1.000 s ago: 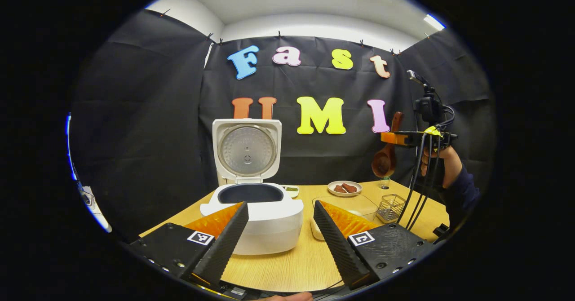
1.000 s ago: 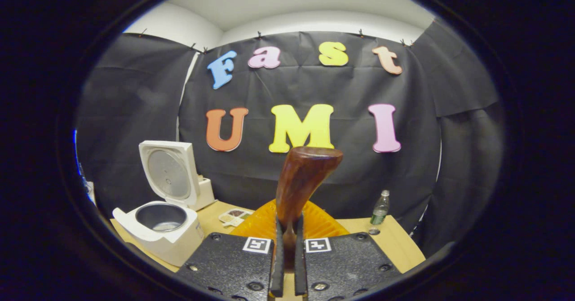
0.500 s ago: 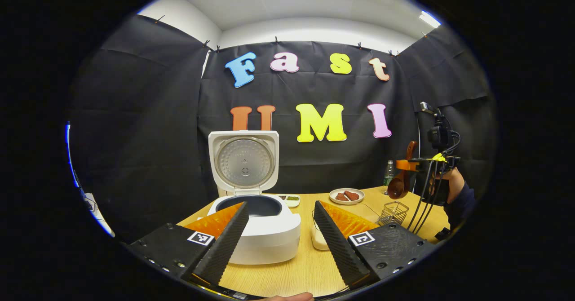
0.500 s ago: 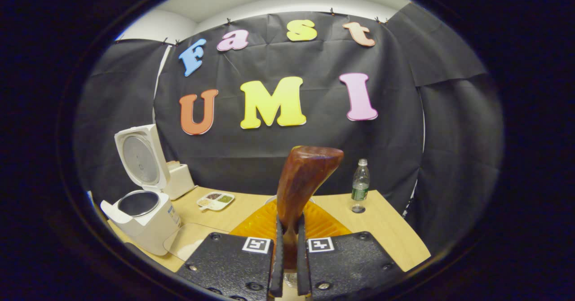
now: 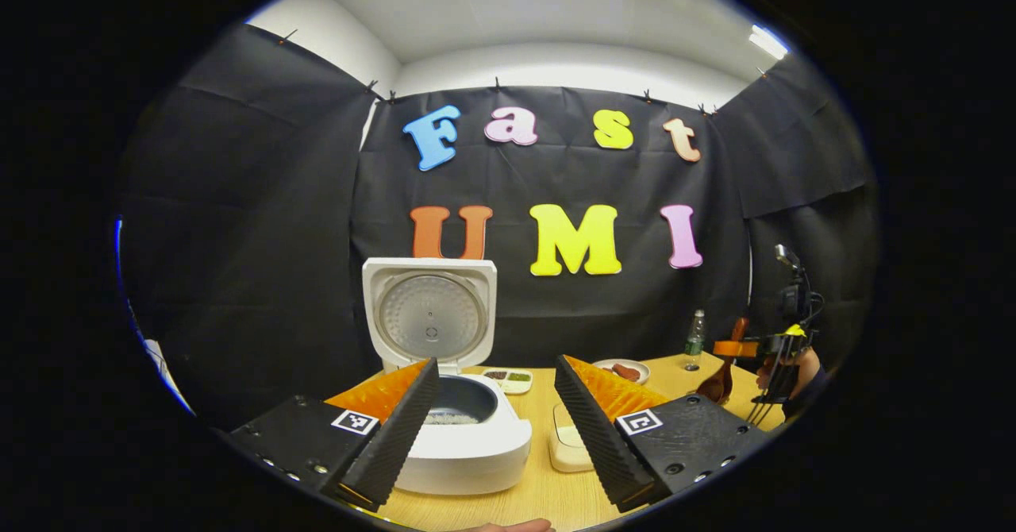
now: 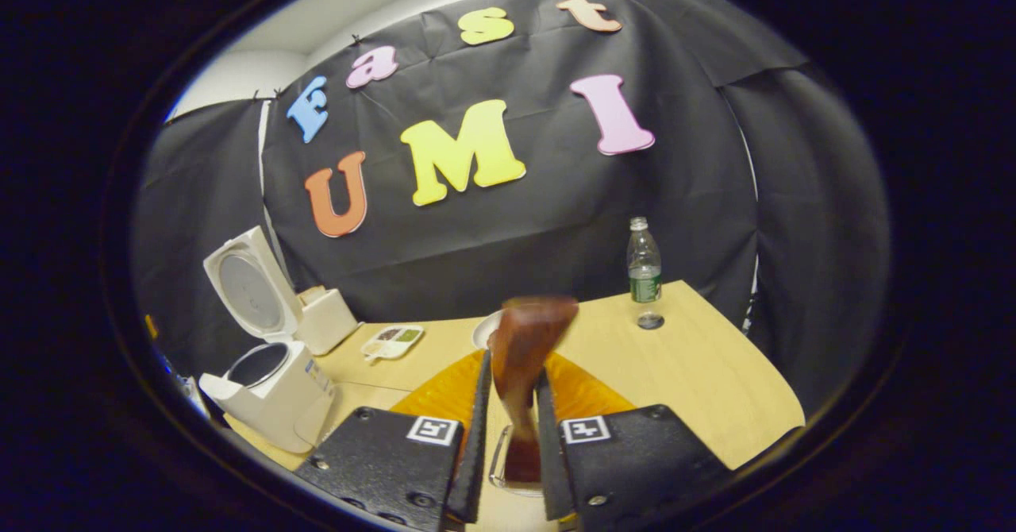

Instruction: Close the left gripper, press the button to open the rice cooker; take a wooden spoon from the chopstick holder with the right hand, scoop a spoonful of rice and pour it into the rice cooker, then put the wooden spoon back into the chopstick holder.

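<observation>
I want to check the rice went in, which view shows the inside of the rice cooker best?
The left gripper view: the rice cooker sits close with its pot facing the camera. In the right gripper view it is small, far left, its pot interior too dark to judge.

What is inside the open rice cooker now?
In the left gripper view, the rice cooker holds a dark inner pot with a pale layer, probably rice, at the bottom. The left gripper's finger covers the pot's left part.

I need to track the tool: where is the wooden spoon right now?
In the right gripper view the wooden spoon stands between the right gripper's fingers, low over the table, in front of the water bottle.
</observation>
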Tool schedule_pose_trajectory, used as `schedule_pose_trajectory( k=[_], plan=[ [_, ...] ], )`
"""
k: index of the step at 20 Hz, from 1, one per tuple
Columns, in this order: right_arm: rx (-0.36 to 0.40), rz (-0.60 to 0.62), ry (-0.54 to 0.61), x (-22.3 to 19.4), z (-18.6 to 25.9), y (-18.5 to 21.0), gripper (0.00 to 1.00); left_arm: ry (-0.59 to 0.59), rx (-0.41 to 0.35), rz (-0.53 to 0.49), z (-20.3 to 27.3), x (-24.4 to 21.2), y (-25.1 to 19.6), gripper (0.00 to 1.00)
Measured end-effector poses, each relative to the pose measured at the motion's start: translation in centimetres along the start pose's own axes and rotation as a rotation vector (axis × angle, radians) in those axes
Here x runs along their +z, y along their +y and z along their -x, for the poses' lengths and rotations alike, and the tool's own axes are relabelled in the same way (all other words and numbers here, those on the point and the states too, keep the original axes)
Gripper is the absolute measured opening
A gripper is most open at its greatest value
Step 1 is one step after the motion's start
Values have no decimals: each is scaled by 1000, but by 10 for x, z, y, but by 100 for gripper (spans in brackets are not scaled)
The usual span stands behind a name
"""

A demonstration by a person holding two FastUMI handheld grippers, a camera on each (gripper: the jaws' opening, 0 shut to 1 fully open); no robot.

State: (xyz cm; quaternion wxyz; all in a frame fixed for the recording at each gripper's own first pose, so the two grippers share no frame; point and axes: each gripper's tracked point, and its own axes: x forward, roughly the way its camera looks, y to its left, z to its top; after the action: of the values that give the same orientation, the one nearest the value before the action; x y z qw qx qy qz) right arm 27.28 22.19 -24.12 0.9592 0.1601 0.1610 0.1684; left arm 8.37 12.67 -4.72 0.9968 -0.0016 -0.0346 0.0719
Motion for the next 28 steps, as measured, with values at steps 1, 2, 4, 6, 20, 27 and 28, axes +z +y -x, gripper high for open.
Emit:
schedule_pose_trajectory(
  k=[1, 2, 4, 6, 20, 27, 28],
  plan=[
    [-10, 11, -30, 8, 1, -5, 45, 6, 27, 8, -3, 1, 5, 94],
    [-12, 28, -50, 12, 6, -3, 60, 11, 28, 16, -11, 4, 5, 95],
    [-46, 67, -107, 30, 26, -1, 87, 7, 6, 27, -17, 17, 2, 94],
    [-71, 98, -147, 45, 49, 2, 98, 1, 4, 32, -25, 27, 8, 94],
    [-60, 184, -259, 67, 171, 35, 100, -30, 24, -32, -107, 103, 47, 94],
    [-27, 203, -257, 56, 187, 32, 96, -73, -38, -80, -181, 142, 42, 94],
    [-19, 202, -253, 53, 187, 32, 96, -77, -25, -87, -192, 146, 45, 93]
  ],
)
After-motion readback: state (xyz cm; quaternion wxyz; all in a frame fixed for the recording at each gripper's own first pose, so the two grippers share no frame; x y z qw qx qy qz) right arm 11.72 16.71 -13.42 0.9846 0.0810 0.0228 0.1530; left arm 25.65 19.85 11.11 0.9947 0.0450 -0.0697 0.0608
